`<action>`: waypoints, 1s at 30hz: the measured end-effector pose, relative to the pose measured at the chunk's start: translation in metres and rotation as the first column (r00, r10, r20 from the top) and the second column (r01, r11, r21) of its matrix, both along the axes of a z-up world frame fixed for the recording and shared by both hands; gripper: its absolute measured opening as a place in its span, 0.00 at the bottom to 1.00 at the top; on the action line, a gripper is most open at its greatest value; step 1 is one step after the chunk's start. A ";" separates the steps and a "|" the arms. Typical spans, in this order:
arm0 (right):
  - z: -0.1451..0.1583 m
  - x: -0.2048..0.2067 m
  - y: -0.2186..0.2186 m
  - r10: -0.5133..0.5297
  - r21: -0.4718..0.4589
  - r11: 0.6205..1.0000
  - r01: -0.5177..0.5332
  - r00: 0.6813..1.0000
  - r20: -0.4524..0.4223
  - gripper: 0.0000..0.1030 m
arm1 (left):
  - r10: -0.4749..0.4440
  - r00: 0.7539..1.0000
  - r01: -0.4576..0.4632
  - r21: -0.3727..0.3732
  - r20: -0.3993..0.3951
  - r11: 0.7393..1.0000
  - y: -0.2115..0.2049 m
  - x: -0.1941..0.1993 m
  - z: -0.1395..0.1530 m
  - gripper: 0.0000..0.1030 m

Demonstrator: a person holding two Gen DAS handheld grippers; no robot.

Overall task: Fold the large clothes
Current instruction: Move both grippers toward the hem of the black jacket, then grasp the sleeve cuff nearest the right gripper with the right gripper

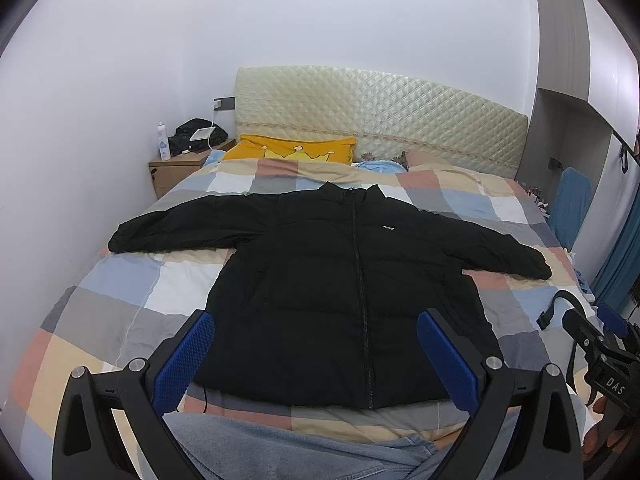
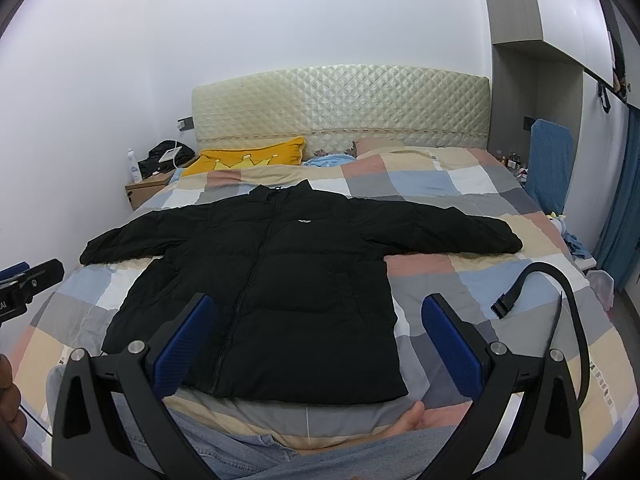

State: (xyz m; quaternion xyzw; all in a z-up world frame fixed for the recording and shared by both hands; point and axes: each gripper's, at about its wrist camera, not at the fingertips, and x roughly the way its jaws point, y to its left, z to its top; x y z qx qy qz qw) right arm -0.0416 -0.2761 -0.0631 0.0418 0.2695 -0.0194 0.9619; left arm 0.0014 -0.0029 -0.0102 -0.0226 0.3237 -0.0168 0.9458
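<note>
Blue-padded grippers (image 1: pixel 316 344) (image 2: pixel 320 332) wide apart, unladen.

light: even, cool, diffuse indoor | shadows: faint, soft under black puffer jacket (image 1: pixel 340 280) | glare: sheen on quilted cream headboard (image 2: pixel 340 100) | distortion: strong fisheye bowing, dark vignette in corners | detail: jacket's folds lost in black
</note>
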 end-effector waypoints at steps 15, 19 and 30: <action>0.002 0.002 -0.003 -0.034 -0.016 0.999 0.034 0.999 0.000 1.00 | 0.015 1.000 -0.015 -0.036 -0.011 0.999 0.008 0.014 -0.007 0.99; 0.001 0.007 -0.007 -0.046 -0.021 0.999 0.046 0.999 -0.006 1.00 | 0.015 1.000 -0.015 -0.027 -0.010 1.000 0.004 0.024 -0.009 0.99; 0.000 0.032 -0.027 -0.062 0.004 0.998 0.062 0.998 0.005 1.00 | -0.044 0.999 0.044 0.001 0.003 0.999 -0.025 0.059 -0.011 0.99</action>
